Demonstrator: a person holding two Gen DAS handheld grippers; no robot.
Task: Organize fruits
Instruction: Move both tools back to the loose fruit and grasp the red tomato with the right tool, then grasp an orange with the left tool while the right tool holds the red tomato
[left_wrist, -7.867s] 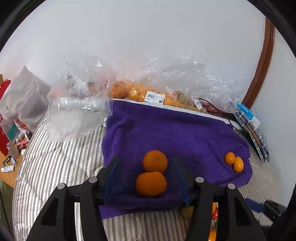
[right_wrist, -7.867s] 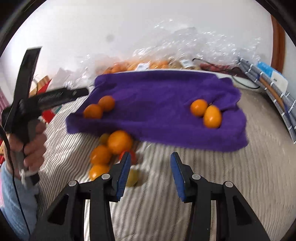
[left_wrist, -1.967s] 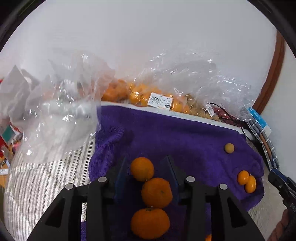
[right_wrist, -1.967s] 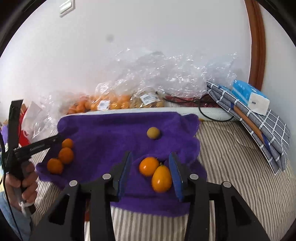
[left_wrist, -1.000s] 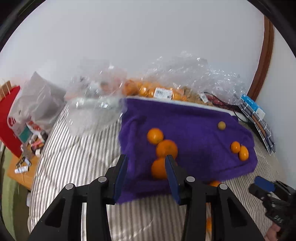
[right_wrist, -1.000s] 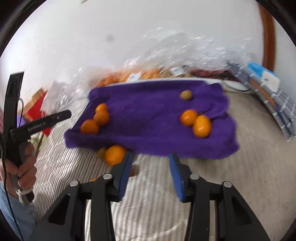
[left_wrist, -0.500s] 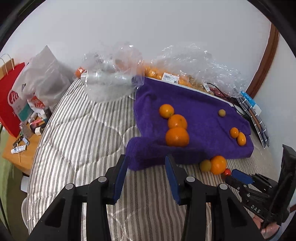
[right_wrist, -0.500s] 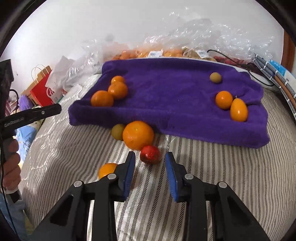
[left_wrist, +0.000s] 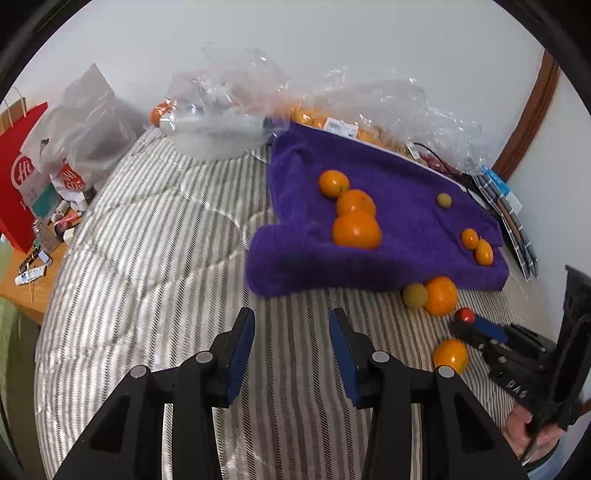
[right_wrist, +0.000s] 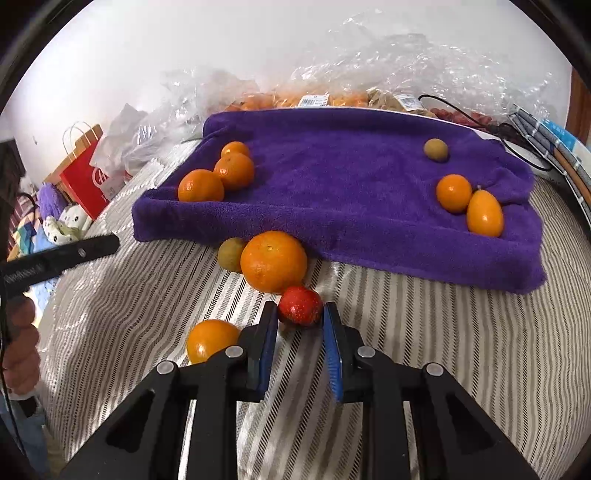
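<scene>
Red strawberry (right_wrist: 300, 306) | long axis crosswise | right hand-held gripper (right_wrist: 300, 314) clamped on

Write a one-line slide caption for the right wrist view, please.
Right hand-held gripper shut on a red fruit beside the purple towel.

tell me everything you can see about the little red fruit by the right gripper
The red fruit is small, rounded and glossy, deep red with tiny pale speckles, possibly a strawberry or small tomato. It lies on the striped bedcover, off the purple towel, touching the large orange just behind it. It sits between the blue pads at the tip of the right gripper, whose jaws have just been closing and now press both its sides. In the left wrist view it shows as a small red ball at that gripper's tip.
</scene>
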